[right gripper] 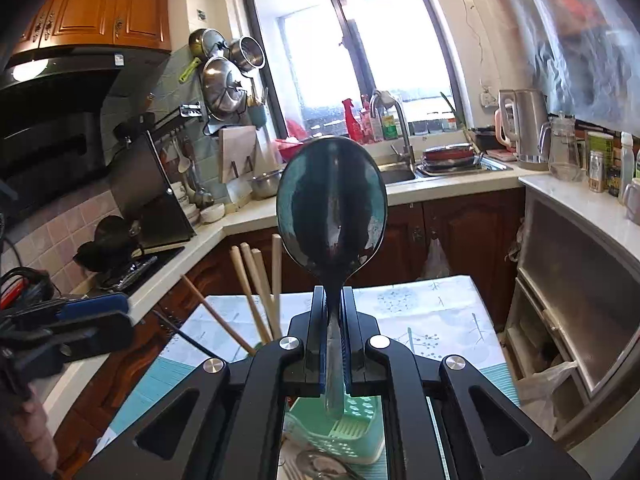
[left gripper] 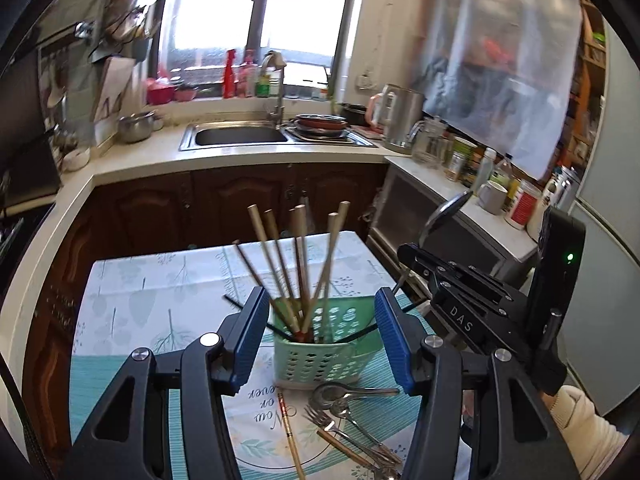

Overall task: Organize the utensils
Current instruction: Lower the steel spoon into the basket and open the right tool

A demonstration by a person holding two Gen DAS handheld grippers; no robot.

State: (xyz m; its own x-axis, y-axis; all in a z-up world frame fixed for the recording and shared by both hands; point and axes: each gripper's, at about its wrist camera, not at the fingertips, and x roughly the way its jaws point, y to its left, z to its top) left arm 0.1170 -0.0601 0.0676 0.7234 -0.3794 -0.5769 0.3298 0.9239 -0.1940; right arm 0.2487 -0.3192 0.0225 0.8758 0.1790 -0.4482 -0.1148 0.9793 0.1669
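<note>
A green perforated utensil basket (left gripper: 320, 350) stands on the table and holds several wooden chopsticks (left gripper: 298, 264). My left gripper (left gripper: 320, 344) is open, its blue pads either side of the basket. My right gripper (right gripper: 333, 320) is shut on a large metal spoon (right gripper: 332, 204), bowl up, handle end hanging over the basket (right gripper: 340, 428). The right gripper also shows in the left wrist view (left gripper: 460, 292), with the spoon's bowl (left gripper: 444, 216) sticking up above it. Loose spoons (left gripper: 344, 394), forks (left gripper: 340, 428) and one chopstick (left gripper: 290, 436) lie in front of the basket.
The table has a leaf-print cloth (left gripper: 152, 304). Behind it run dark cabinets (left gripper: 240, 204) and a counter with a sink (left gripper: 240, 136), faucet (left gripper: 276, 92), kettle (left gripper: 400, 120) and jars (left gripper: 464, 160). A stove and hood (right gripper: 60, 140) are on the left.
</note>
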